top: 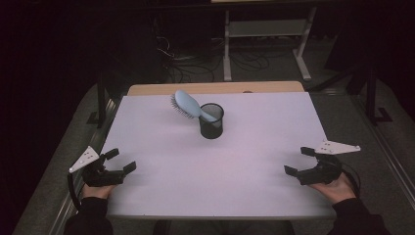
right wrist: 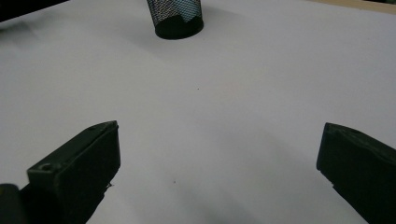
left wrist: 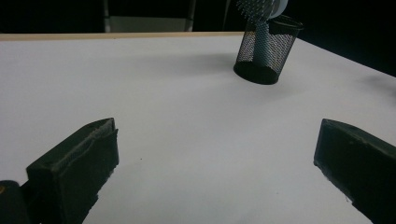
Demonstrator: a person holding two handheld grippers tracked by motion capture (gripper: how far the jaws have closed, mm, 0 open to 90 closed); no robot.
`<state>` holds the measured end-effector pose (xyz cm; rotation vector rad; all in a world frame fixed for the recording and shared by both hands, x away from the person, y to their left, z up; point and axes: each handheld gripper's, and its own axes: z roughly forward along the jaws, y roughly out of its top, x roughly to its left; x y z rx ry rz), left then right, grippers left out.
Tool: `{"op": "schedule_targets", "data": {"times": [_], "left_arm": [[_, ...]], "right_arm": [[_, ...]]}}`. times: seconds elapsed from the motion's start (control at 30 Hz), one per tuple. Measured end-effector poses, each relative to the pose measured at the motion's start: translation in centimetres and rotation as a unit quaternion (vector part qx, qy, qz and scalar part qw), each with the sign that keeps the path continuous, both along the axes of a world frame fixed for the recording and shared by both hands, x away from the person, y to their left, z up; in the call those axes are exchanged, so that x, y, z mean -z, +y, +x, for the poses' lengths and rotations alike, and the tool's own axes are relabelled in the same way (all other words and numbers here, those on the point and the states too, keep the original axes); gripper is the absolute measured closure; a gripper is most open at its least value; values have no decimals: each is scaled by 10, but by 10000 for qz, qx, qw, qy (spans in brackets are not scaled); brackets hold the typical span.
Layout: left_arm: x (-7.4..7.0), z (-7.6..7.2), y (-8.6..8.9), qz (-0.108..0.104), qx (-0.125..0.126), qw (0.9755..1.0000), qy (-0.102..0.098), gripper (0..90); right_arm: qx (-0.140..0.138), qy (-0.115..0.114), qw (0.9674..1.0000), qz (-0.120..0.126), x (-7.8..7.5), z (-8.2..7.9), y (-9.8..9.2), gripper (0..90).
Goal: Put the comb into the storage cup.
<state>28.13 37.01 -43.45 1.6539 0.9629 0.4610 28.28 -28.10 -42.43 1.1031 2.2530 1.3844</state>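
Leaning hairbrush (top: 188,105) head above mesh cup (top: 211,120) from high view, both hand-held grippers released.

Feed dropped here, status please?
Both tongs, left and right, open, empty. Hairbrush standing in mesh cup. Nothing between.

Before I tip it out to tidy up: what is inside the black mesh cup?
A pale blue hairbrush stands handle-down in the black mesh cup, its bristled head leaning out. The cup's bottom is hidden by the mesh.
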Motion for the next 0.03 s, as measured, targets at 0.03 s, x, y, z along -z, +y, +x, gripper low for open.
{"op": "schedule_targets", "data": {"times": [0.03], "left_arm": [[0,0,0,-28,-13,10000,-8,0]], "right_arm": [[10,-1,10000,7,0,0,0,0]]}}
